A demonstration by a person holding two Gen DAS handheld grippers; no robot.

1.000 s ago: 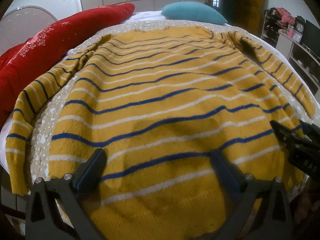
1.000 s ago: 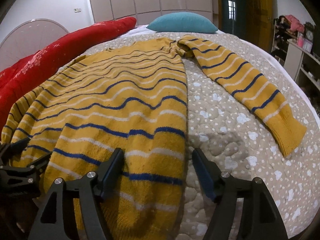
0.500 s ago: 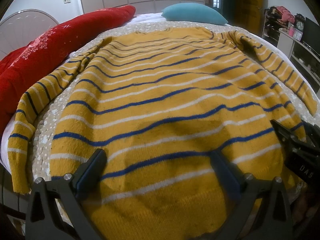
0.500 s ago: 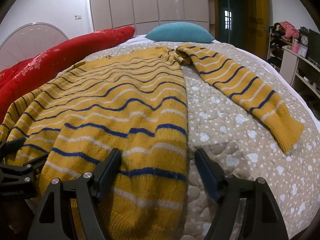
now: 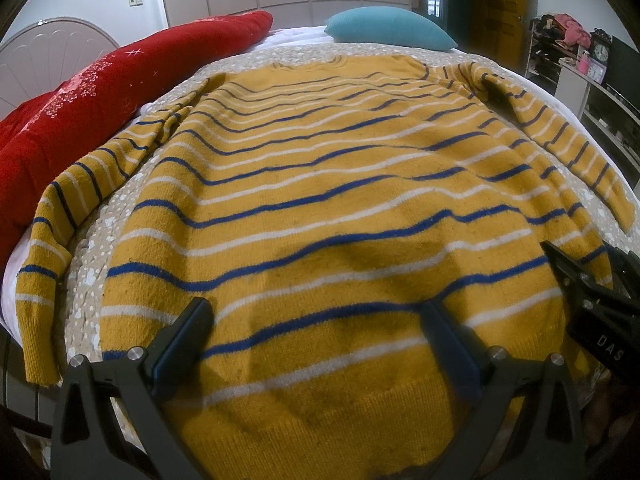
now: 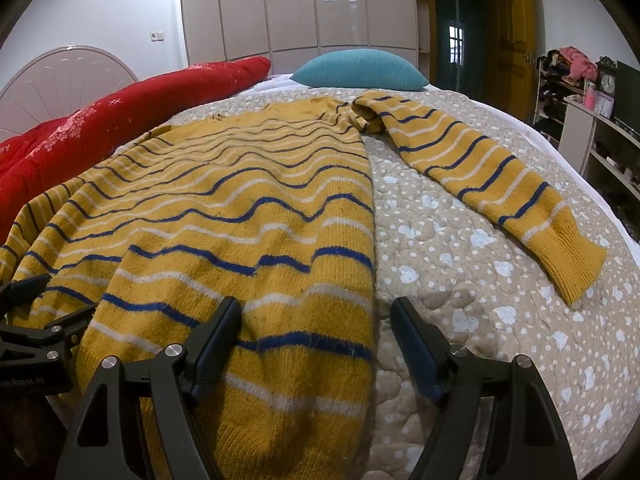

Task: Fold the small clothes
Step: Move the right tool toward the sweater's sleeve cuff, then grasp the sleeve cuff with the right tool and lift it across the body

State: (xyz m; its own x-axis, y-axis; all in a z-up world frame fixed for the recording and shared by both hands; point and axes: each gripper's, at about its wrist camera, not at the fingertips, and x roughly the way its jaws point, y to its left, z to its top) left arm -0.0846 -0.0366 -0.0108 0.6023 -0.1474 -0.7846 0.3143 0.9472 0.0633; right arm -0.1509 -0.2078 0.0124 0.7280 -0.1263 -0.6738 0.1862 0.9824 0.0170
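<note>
Lying flat beneath both wide-open, empty tools: striped sweater [image 5: 328, 208], hem nearest left gripper [image 5: 316, 336] and right gripper [image 6: 316, 332].

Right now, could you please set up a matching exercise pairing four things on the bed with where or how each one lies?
Things:
1. sweater
2. teal pillow
3. red quilt
4. left gripper

Descriptions:
A. bunched along the bed's left edge
B. open above the hem
C. spread flat, sleeves out
D. at the far end, beyond the collar

Pairs: 1-C, 2-D, 3-A, 4-B
</note>
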